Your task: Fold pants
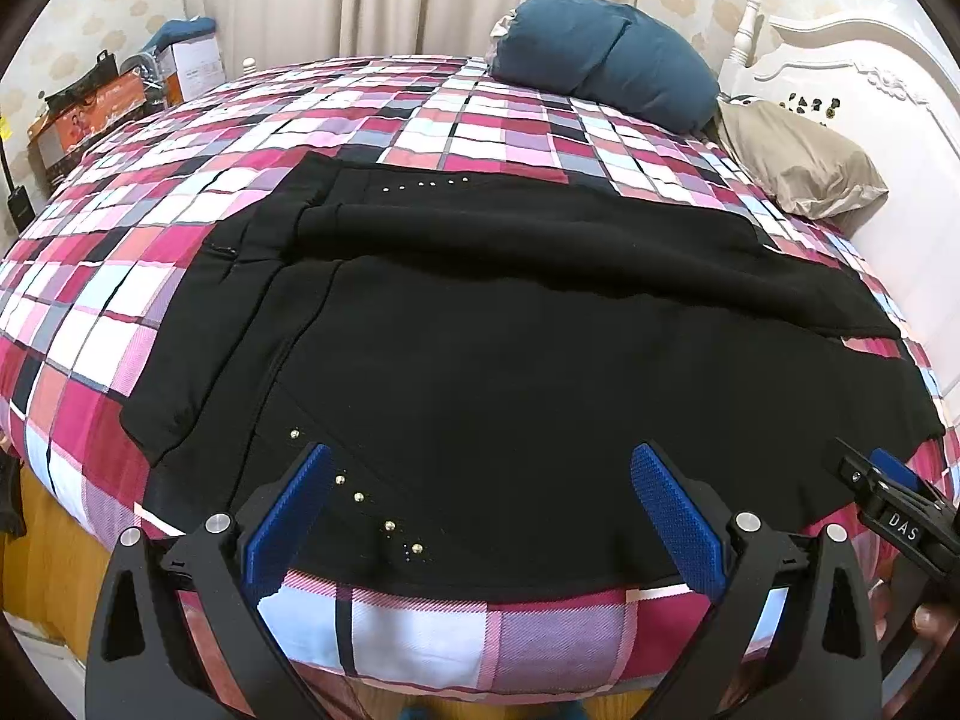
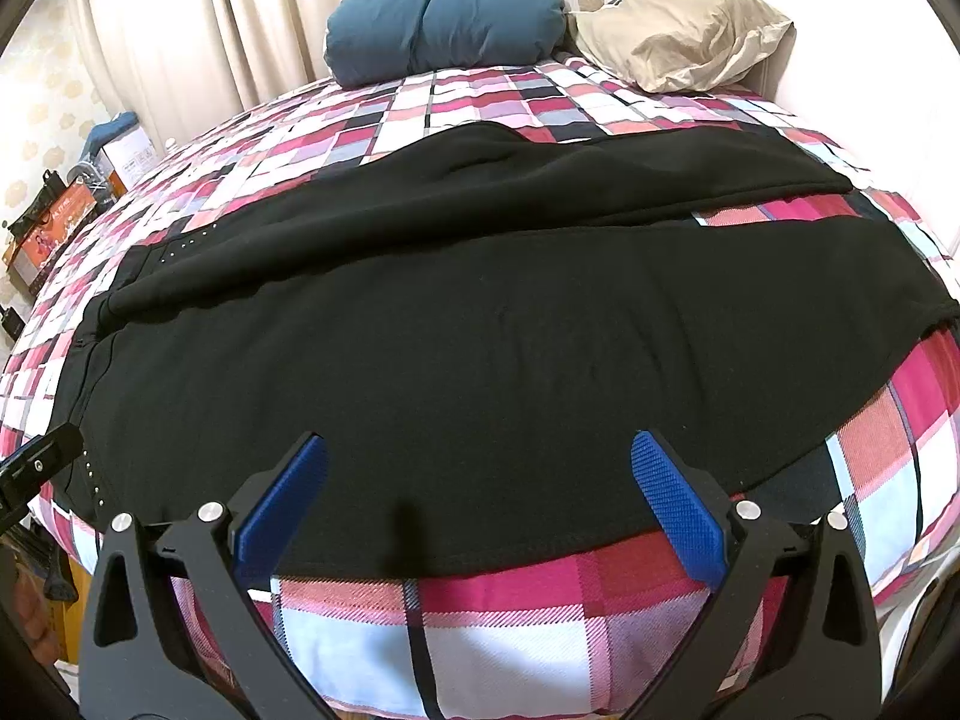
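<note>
Pants (image 1: 510,360) on bed (image 1: 480,630), pillows (image 1: 606,66) behind.

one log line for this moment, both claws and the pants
left claw: open, over near edge | right claw: open, same edge | pants: spread flat on bed, unfolded

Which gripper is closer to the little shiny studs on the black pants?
Left. The left gripper hovers right over the near row of studs at the pants' near edge. The right gripper is farther along that edge, studs off to its left.
</note>
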The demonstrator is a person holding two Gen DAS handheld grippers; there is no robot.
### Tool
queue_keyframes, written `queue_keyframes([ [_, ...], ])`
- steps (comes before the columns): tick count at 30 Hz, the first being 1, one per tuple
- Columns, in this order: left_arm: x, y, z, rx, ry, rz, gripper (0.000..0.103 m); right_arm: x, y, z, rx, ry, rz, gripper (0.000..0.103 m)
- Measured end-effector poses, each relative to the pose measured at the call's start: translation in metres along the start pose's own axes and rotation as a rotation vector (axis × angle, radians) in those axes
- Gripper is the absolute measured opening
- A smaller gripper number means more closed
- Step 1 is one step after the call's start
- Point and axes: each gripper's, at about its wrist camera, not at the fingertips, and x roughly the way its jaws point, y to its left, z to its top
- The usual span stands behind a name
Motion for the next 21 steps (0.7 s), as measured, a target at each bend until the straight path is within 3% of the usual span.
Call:
queue_keyframes([
  [21,0.0009,-0.0073,0.0010,0.014,0.002,-0.007,0.099,-0.0018,-0.0038,-0.0006,0.007,0.000,0.000,0.101],
])
